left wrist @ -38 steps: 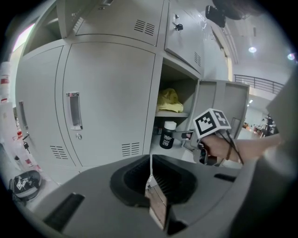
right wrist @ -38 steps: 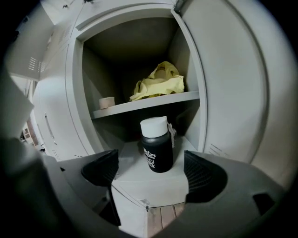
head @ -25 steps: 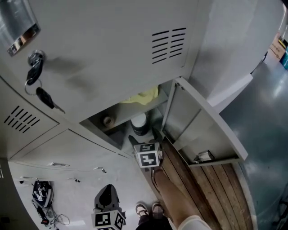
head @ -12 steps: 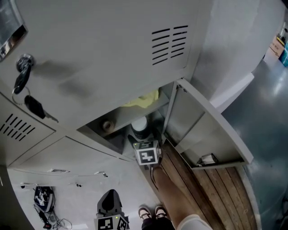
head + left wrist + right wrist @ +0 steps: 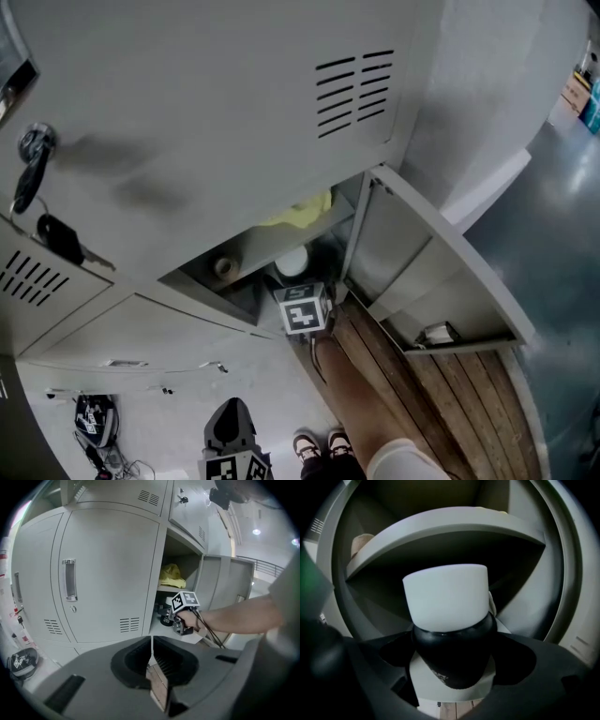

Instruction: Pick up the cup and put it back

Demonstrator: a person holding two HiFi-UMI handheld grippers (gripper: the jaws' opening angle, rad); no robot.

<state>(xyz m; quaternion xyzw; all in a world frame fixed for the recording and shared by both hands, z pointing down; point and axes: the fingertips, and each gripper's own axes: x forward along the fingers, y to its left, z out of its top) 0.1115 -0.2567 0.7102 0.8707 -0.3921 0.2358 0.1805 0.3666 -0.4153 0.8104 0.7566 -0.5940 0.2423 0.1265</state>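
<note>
Two tongs out, only one near the cup. Right tongs [image 5: 298, 289] are reaching into the open locker [image 5: 562, 573], jaws spread wide and just been opening. Cup [image 5: 449, 616] stands upright between them on the compartment floor, under the shelf [image 5: 440, 527]. It has a white top half and a black bottom half. The black belly fills most of the gap between the jaws, one jaw on each side of it. I see no pad pressing on it, so it's not clamped. Yellow cloth [image 5: 305, 208] lies on the shelf above the cup. Locker door [image 5: 441, 272] is swung out to my right. Left tongs [image 5: 151, 641] are held low outside the locker, jaws together with nothing between them, well apart from the cup and pointing toward the compartment.
</note>
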